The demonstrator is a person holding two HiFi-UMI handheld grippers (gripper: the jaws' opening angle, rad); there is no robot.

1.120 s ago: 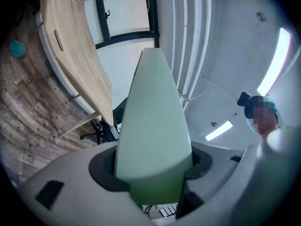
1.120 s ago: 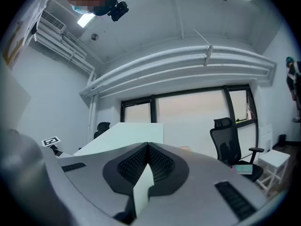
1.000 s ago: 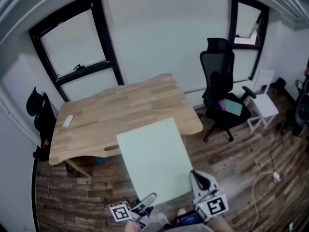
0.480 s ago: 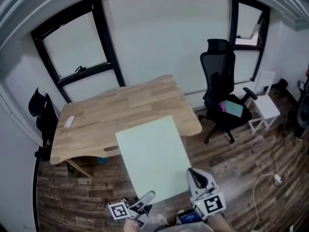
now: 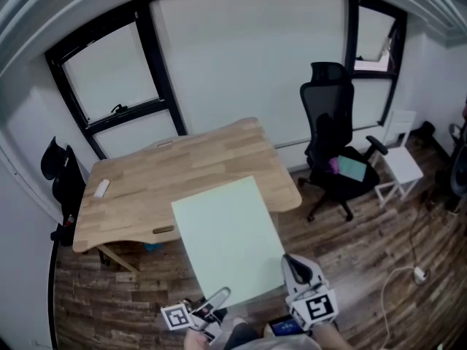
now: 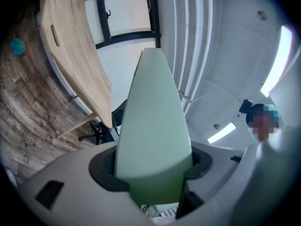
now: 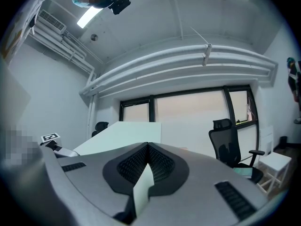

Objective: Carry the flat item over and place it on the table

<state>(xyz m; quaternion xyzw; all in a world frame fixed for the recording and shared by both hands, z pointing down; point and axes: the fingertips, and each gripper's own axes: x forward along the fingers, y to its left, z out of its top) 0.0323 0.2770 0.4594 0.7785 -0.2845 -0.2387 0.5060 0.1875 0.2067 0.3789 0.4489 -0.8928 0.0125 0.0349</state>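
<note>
A person carries a pale green board point(image 5: 226, 235) level above the wood floor point(image 5: 350, 246), gripping its near edge with both tools. The left gripper point(image 5: 219, 299) is clamped on the board towards its near left corner, its jaws pressed against both faces in the left gripper view. The right gripper point(image 5: 295, 268) bites the near right corner, the board's thin edge wedged between its ribbed pads point(image 7: 162, 166). In the head view the board's far edge shows against the near edge of the wooden table point(image 5: 160, 173). A small white object point(image 5: 102, 189) lies at the table's left end. A black office chair point(image 5: 332, 137) stands to the right, near a white stool point(image 5: 401, 168).
</note>
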